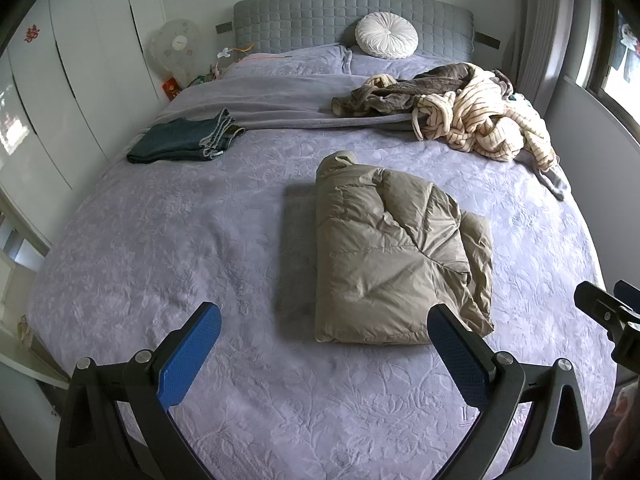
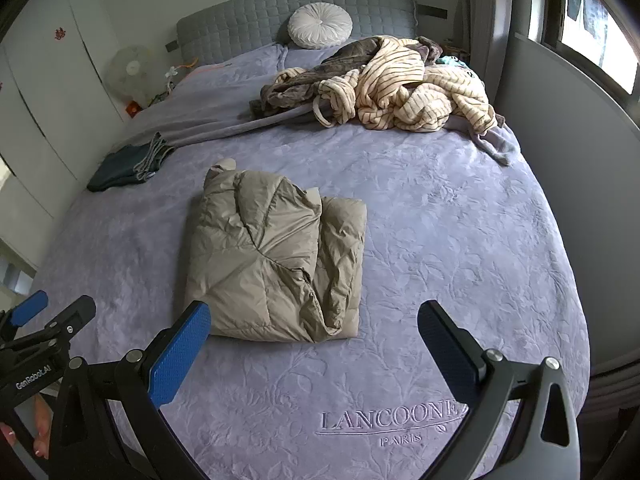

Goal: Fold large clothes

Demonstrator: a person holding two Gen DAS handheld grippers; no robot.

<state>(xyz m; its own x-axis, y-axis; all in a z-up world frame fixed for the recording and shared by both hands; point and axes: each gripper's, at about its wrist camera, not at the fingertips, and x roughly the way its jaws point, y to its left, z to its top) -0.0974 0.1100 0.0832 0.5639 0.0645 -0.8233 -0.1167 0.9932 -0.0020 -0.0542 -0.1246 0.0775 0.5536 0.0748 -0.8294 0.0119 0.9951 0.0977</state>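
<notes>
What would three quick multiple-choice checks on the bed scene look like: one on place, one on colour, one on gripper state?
1. Where is the folded jeans stack?
A. At the bed's left edge
B. On the round cushion
C. Under the puffer jacket

2. What colour is the folded puffer jacket?
A. Red
B. Beige
C. Black

3. How do both grippers stand?
A. Shut on the jacket
B. Shut on the striped robe
C. Open, holding nothing

Key: 1 A, the jeans lie flat by the bed edge nearest the wardrobes. 2 B, its quilted shell is beige. 3 C, the left gripper and right gripper show fingers spread wide with only bedspread between them.
</notes>
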